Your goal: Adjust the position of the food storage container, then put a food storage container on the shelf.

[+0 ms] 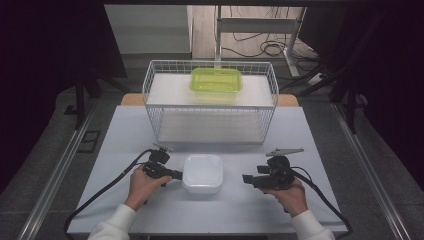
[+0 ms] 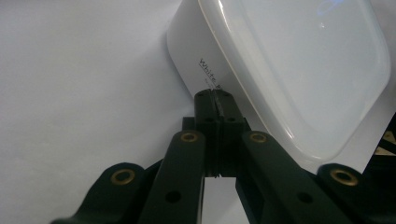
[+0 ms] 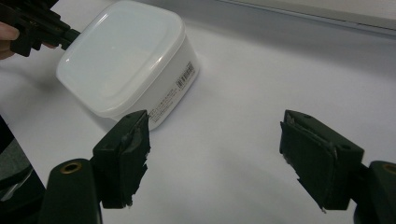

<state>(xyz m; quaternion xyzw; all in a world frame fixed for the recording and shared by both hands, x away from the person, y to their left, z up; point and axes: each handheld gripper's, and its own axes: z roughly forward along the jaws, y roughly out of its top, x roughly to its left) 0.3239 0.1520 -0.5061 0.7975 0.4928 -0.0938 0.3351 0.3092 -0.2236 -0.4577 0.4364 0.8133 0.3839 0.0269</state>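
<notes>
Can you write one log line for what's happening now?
left gripper: shut, tips at white box side | right gripper: open, empty | green box: on wire rack

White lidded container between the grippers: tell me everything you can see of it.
The white container is a rounded-square, translucent plastic tub with its lid on. It sits upright on the white table, in front of the wire basket. Its sides carry printed text and a barcode label. The shut left gripper touches its left wall; the open right gripper is apart.
</notes>
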